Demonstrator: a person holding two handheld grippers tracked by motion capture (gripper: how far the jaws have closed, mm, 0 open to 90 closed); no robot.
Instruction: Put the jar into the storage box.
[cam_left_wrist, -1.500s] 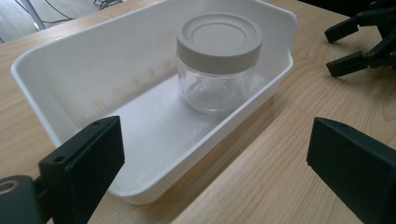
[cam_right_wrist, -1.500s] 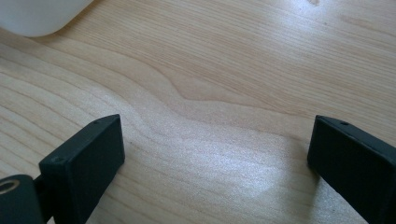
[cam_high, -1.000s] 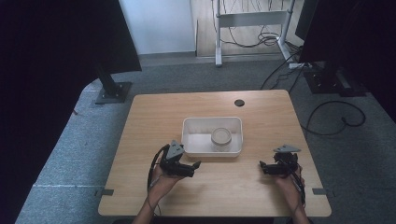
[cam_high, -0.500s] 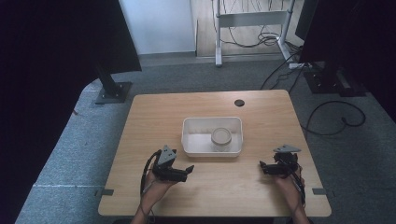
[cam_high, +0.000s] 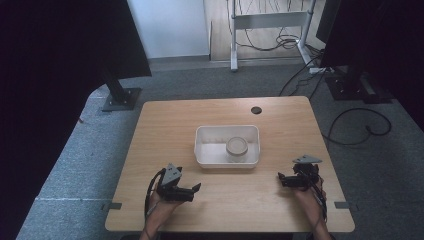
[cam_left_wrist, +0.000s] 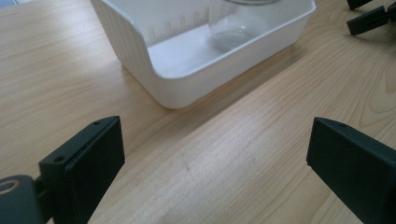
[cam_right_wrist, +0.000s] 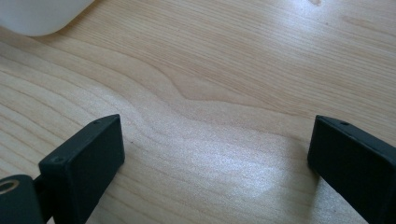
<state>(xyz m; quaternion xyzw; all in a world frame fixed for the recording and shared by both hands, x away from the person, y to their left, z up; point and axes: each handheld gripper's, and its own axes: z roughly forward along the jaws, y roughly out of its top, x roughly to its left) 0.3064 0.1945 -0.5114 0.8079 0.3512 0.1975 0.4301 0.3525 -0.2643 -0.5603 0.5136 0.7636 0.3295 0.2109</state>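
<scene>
I count 1 light wooden table (cam_high: 150, 130) w/ 1 round black cable hole (cam_high: 256, 110) near its far edge. On it: 1 white rectangular plastic tub (cam_high: 202, 150), and inside that 1 clear round jar (cam_high: 236, 148). My tools: 2 black two-jaw grippers, 1 left (cam_high: 194, 188) and 1 right (cam_high: 281, 178), each w/ 2 jaws set wide apart. 2 hands holding them.

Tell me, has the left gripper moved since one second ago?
Yes. The left gripper has drawn back from the white bin, toward the table's near edge.
</scene>
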